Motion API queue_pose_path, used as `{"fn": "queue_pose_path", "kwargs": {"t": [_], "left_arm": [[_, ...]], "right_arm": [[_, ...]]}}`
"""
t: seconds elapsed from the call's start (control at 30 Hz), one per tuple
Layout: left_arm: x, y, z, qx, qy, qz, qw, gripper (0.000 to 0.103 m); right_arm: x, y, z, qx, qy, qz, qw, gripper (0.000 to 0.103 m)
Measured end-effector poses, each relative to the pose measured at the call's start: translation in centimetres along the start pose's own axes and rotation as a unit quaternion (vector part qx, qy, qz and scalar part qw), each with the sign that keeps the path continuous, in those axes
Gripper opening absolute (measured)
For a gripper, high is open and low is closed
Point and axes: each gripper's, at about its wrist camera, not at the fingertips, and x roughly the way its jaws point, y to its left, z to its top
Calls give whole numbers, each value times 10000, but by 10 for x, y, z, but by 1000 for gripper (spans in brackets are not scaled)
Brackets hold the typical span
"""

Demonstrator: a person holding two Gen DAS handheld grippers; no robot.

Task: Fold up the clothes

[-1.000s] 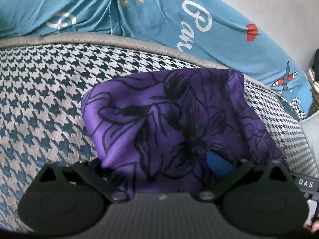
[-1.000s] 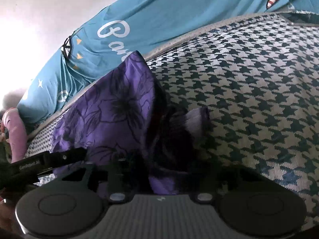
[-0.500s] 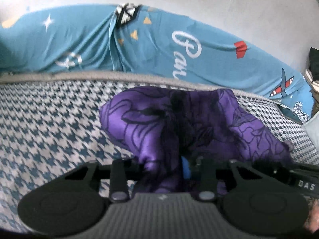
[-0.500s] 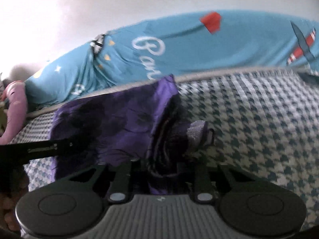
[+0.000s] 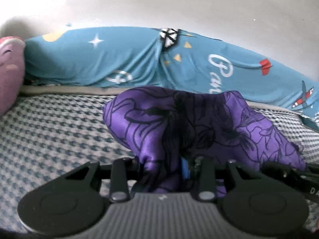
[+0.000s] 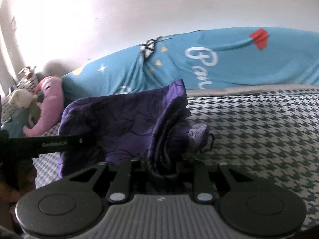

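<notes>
Centrally, low in the left wrist view: left gripper (image 5: 171, 171), fingers drawn together and clamped on a bunched fold of the purple garment (image 5: 199, 123); a blue pad shows between cloth and finger. Low centre of the right wrist view: right gripper (image 6: 162, 171), fingers likewise pinched on a gathered edge of the same purple garment (image 6: 127, 119), dark folds hanging between them. Garment: purple with black flower outlines, lifted at both held points, its body draped across the middle of each frame, lower parts resting on the bed. Bed cover (image 5: 49, 131): blue-and-white houndstooth, filling the lower half of both views. Behind, across the upper middle: teal bedding (image 5: 119, 59) with white lettering, stars and red paper planes, lying against a pale wall (image 5: 159, 4). Far left: pink plush toy (image 6: 49, 107); a cream plush beside it in the right wrist view.
</notes>
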Motion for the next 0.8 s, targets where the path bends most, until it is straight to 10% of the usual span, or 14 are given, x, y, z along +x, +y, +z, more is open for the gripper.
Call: {"fn": "queue_pose_path", "kwargs": {"t": [0.8], "left_arm": [[-62,105,-18,-665,-167,1175,9907,32]], "right_arm": [[41,104,-8,-300,60,859,9958,23]]}}
